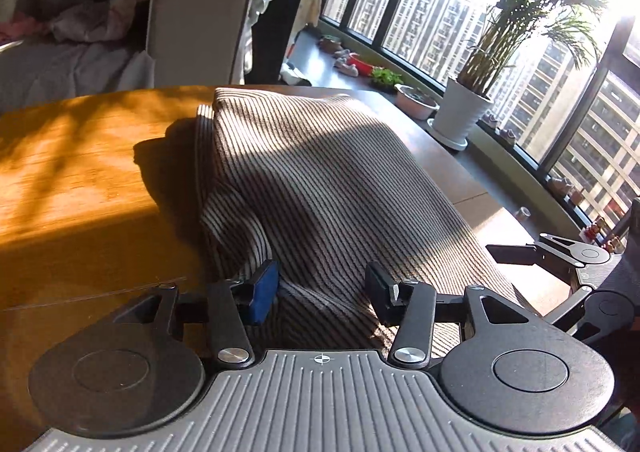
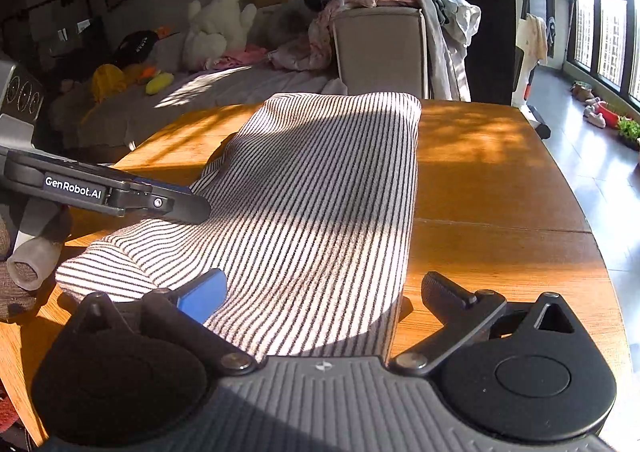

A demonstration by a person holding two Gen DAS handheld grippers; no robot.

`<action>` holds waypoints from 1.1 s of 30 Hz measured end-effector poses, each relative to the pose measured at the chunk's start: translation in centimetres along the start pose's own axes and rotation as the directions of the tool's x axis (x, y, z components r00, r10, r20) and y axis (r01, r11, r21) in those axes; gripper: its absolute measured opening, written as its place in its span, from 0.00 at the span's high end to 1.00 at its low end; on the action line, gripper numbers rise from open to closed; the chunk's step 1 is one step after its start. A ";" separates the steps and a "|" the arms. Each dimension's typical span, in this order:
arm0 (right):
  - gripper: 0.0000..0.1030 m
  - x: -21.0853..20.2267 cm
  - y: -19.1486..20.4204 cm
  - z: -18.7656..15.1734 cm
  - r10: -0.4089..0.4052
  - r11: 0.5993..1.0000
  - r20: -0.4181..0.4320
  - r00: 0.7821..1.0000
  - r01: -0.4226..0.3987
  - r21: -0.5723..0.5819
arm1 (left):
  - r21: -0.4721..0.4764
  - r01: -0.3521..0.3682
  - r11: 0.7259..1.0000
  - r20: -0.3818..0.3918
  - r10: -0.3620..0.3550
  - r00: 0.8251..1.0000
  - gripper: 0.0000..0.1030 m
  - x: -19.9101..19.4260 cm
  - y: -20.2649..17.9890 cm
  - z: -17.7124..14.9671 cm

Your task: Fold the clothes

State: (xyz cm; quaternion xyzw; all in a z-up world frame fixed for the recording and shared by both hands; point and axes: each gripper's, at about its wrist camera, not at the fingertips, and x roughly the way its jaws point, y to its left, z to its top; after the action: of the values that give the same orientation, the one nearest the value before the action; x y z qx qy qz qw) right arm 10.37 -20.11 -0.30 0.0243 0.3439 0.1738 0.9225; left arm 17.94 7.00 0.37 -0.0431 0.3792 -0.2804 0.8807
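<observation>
A brown-and-white striped garment [image 1: 320,172] lies folded on the round wooden table [image 1: 80,180]. It runs away from me as a long band. My left gripper [image 1: 322,288] is at its near end. Its jaws stand apart, with a raised crease of the cloth between them. The blue pad [image 1: 264,288] touches the cloth's left side. In the right wrist view the striped garment [image 2: 328,192] fills the middle. My right gripper [image 2: 324,292] is wide open over its near right edge, and the right finger [image 2: 444,292] is clear of the fabric. A left gripper finger [image 2: 188,206] rests on the cloth's left side.
Behind the table stands a sofa [image 2: 380,48] heaped with loose clothes, with a white plush toy [image 2: 216,24] to its left. A potted plant [image 1: 464,108] and small pots line the window sill. The bare table top [image 2: 500,180] extends to the right of the garment.
</observation>
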 end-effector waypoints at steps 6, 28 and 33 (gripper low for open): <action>0.00 -0.3 -0.8 -0.4 0.009 0.999 -0.008 1.000 -0.009 0.034 | 0.001 0.008 1.000 0.004 -0.008 1.000 0.49 0.3 -0.2 -0.2; 0.00 -1.6 -1.8 -0.7 -0.007 0.997 -0.028 1.000 0.009 0.077 | -0.022 0.016 1.000 0.031 -0.016 0.999 0.47 -0.4 0.3 -1.3; 0.05 -3.9 0.2 0.0 -0.065 0.997 0.066 0.996 0.067 -0.026 | -0.030 0.013 0.999 0.030 -0.012 0.999 0.46 -0.6 0.4 -1.4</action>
State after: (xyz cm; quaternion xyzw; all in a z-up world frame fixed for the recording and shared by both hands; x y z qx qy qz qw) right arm 7.55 -21.21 2.19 0.0057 0.3116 0.1471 0.9387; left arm 16.84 7.89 -0.36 -0.0627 0.3699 -0.2793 0.8838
